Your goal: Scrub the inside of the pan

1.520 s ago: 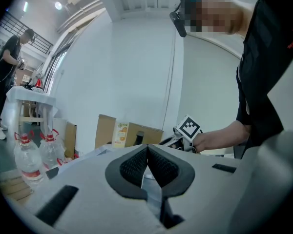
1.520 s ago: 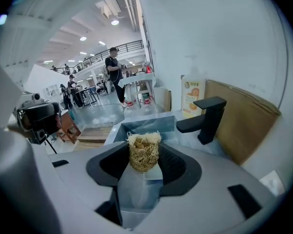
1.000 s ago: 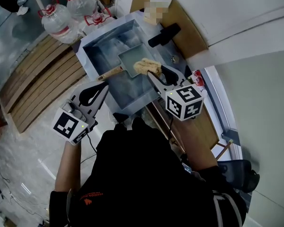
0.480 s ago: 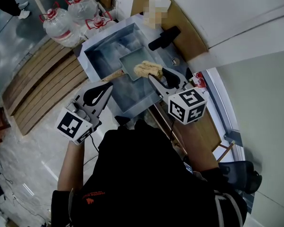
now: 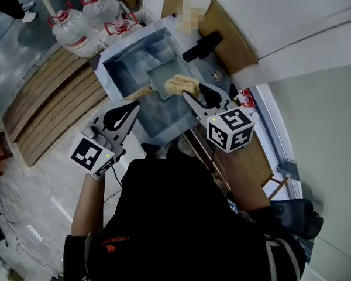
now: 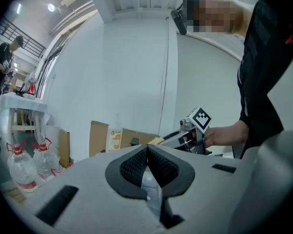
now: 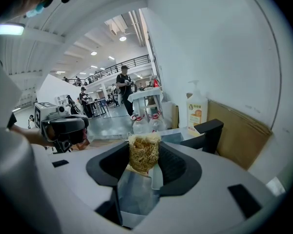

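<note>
A square grey pan (image 5: 162, 75) with a wooden handle (image 5: 138, 91) lies in the steel sink (image 5: 124, 69). My right gripper (image 5: 194, 92) is shut on a tan fibrous scrubber (image 5: 182, 85) that hangs over the pan's near right corner. In the right gripper view the scrubber (image 7: 143, 152) sits clamped between the pads, and the pan is hidden. My left gripper (image 5: 128, 109) is shut and empty, held near the sink's front edge just below the handle. Its jaws (image 6: 147, 155) meet with nothing between them.
A black faucet (image 5: 203, 44) reaches over the sink's right side from the wooden counter (image 5: 237, 51). Water jugs (image 5: 76, 33) stand on the floor beyond the sink. A soap bottle (image 7: 197, 110) stands by the wall. Wooden slats (image 5: 52, 98) lie left of the sink.
Both grippers have drifted slightly up and toward the sink since a second ago. The scrubber stays clamped over the pan's corner.
</note>
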Demonstrator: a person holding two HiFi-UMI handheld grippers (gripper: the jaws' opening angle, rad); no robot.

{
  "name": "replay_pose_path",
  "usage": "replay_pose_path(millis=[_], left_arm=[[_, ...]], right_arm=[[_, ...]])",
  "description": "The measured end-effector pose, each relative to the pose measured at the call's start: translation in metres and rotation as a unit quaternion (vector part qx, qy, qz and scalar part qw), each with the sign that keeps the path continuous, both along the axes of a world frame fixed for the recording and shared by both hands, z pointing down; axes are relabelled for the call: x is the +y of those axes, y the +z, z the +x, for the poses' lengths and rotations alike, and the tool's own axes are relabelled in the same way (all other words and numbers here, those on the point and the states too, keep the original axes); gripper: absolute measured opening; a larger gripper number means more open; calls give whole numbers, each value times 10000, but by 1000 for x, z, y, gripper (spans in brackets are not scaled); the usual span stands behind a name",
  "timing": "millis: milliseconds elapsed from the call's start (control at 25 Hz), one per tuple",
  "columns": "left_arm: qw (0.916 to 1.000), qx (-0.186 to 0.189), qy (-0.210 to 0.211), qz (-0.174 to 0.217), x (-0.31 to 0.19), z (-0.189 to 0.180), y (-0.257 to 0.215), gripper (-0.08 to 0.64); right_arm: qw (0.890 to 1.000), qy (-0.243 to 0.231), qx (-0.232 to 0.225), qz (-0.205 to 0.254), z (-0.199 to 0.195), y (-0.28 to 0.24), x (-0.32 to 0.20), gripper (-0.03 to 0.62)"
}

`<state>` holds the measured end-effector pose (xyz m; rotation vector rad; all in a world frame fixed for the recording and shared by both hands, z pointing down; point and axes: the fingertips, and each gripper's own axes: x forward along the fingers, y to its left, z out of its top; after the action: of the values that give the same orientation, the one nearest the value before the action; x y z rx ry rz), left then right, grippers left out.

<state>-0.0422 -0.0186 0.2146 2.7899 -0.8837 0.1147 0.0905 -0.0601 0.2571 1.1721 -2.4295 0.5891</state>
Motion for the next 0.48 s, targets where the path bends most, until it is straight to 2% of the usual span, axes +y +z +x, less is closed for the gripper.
replay_pose_path(millis=[80, 240, 480], left_arm=[[10000, 0, 8, 88, -1, 0, 0, 18], [10000, 3, 4, -44, 1, 3, 2, 18], [10000, -23, 5, 39, 1, 5, 5, 18]], right_arm=[[10000, -5, 1, -7, 0, 0, 0, 189], [10000, -20, -4, -13, 1, 2, 0, 189], [10000, -26, -17, -33, 3, 3, 1, 189]])
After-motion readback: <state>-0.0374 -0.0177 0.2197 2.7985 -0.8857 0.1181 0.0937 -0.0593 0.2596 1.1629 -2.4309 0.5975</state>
